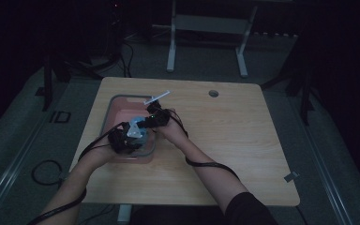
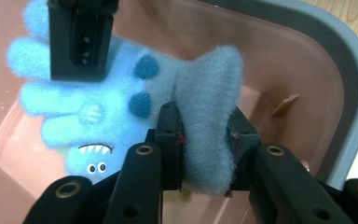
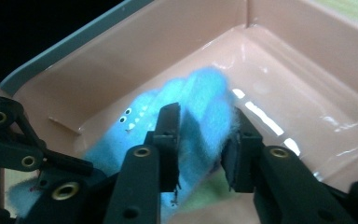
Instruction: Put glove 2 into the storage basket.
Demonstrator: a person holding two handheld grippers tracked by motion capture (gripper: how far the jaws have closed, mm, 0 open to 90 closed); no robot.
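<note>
A blue fuzzy glove [image 2: 102, 100] lies in a pink bin [image 2: 279, 60] with a grey rim, which sits left of centre on the wooden surface [image 1: 243, 140] in the high view.

In the left gripper view, the left hand-held gripper [image 2: 205, 140] pinches the glove's paler cuff at the lower middle of the frame; the fabric bulges between its two black jaws and both pads press into it. The glove's fingers spread toward the upper left, with two dark blue dots near the middle and a small toothy face with eyes at the lower left. The other gripper's black jaw hangs over the fingers at the top left.

In the right gripper view, the right hand-held gripper [image 3: 200, 140] has the glove's [image 3: 200, 107] finger end between its jaws at the centre of the frame. The left pad touches the fabric; whether the right pad presses on it I cannot tell. The bin's [image 3: 135, 51] shiny floor shows to the right.

In the high view, both grippers meet over the bin [image 1: 115, 99], the left [image 1: 124, 140] at its near side, the right [image 1: 157, 117] just beyond. A white stick-like thing [image 1: 157, 97] lies across the bin's far rim.
</note>
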